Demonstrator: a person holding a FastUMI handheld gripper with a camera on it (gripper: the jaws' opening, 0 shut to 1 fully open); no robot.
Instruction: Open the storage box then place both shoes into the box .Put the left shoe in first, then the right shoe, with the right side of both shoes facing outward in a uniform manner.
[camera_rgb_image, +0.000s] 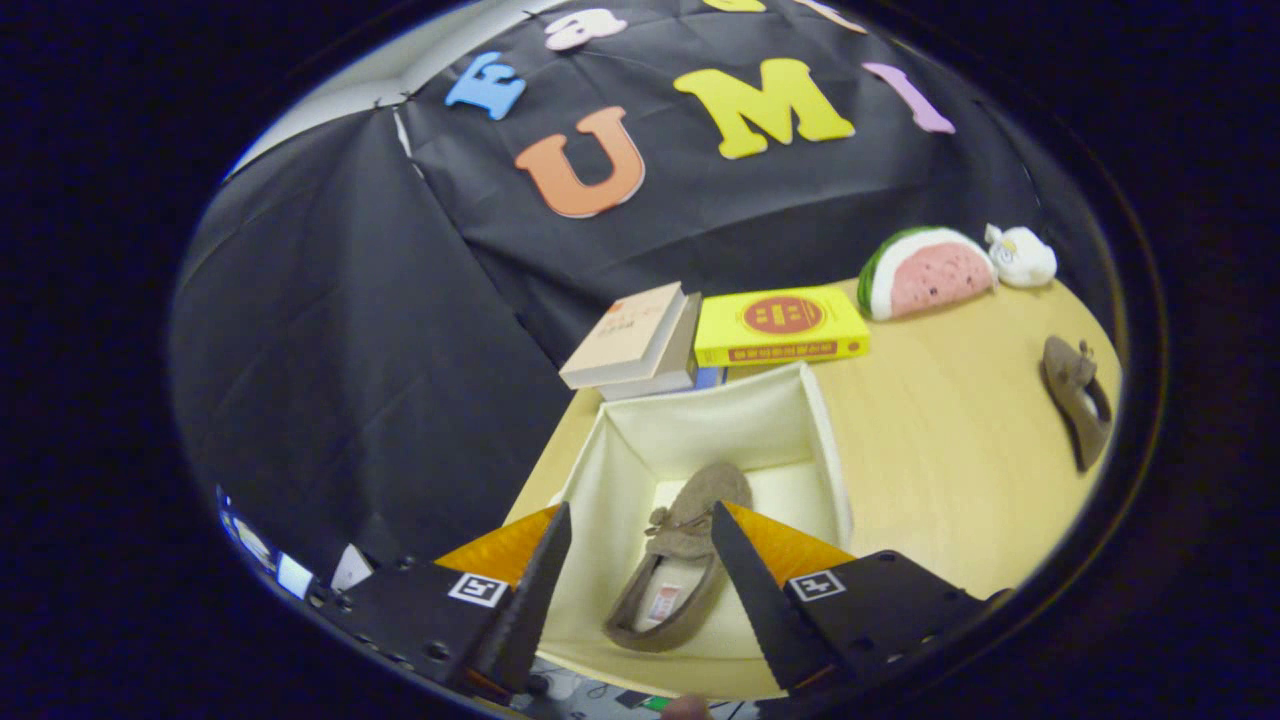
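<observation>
Bench (940, 470): pale wood, carrying all items below; places given relative to the box.

Box (825, 440): cream fabric, open-topped, lid not seen, near the bench's left edge. Holds one shoe.

Books: a yellow book (781, 325) lying flat just beyond the box's far wall; a tan book (625, 335) stacked on others, beyond the box's far-left corner, touching the yellow one or nearly so.

Watermelon toy (925, 272): slice-shaped, beyond the box and to its right, past the yellow book. A small white plush (1020, 256) sits just beside it on the far side.

Shoe in box (670, 560): brown moccasin, lying on the box floor, toe toward the far wall, opening upward, pale insole showing.

Second shoe (1078, 400): brown, on the bench well to the right of the box; seemingly on its side, though distortion makes this uncertain.

Claw (640, 580): fingers spread apart, gripping nothing, poised above the box with the boxed shoe between them.
</observation>
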